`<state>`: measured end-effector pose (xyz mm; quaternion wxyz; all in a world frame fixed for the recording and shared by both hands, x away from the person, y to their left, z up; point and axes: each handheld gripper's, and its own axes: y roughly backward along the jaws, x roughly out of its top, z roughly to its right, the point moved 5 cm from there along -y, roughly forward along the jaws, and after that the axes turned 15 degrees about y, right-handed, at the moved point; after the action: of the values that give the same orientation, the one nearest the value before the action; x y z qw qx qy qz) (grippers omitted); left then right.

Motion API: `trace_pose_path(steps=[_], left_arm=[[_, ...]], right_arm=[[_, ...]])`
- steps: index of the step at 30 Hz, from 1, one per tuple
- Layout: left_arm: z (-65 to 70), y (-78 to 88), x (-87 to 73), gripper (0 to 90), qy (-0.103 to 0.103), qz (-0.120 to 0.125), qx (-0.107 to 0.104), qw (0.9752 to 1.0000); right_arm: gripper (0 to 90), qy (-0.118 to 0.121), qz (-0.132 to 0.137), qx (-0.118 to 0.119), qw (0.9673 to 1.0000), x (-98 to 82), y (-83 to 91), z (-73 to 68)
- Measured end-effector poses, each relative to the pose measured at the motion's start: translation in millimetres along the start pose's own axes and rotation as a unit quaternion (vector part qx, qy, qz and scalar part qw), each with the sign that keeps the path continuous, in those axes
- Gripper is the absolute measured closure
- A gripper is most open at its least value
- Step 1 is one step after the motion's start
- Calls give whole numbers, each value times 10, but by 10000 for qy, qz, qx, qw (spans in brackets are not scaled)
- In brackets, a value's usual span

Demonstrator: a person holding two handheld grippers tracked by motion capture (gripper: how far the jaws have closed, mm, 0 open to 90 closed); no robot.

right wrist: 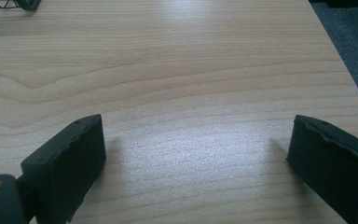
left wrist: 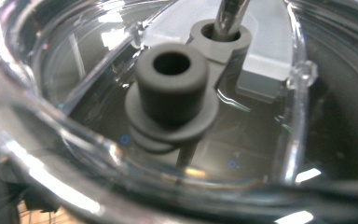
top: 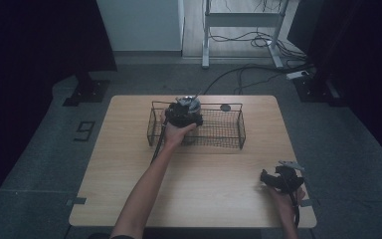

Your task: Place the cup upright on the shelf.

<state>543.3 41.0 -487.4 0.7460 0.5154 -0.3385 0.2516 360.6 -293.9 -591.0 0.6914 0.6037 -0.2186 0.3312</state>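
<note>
A black wire basket point(top: 221, 133) stands at the far middle of the wooden table point(top: 204, 194). My left gripper point(top: 184, 115) hangs over the basket's left end, on a round clear lid-like piece point(top: 191, 103). In the left gripper view that clear plastic piece point(left wrist: 74, 154) sits right against the camera, with a grey rubber plug point(left wrist: 172, 84) and a metal tube point(left wrist: 230, 16) through a second grey ring. Its jaws are hidden behind the plastic. My right gripper point(top: 264, 178) rests low at the table's front right, open point(right wrist: 196, 154), with bare wood between its pads.
A small dark round thing point(top: 225, 107) lies at the basket's back rim. The basket's corner point(right wrist: 14, 3) shows far off in the right gripper view. Cables point(top: 248, 69) and a white frame's legs point(top: 206, 45) are on the floor beyond the table.
</note>
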Motion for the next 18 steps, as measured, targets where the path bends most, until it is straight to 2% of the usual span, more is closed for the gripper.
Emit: trace_pose_path(steps=[11,18], left_arm=[[-10,-33,-107,36,-26,-7,-4,10000],[-74,8,-162,36,91,64,-135,9998]], right_arm=[[41,0,0,1,10000,0,0,0],[45,7,-8,-5,10000,-3,4,1]])
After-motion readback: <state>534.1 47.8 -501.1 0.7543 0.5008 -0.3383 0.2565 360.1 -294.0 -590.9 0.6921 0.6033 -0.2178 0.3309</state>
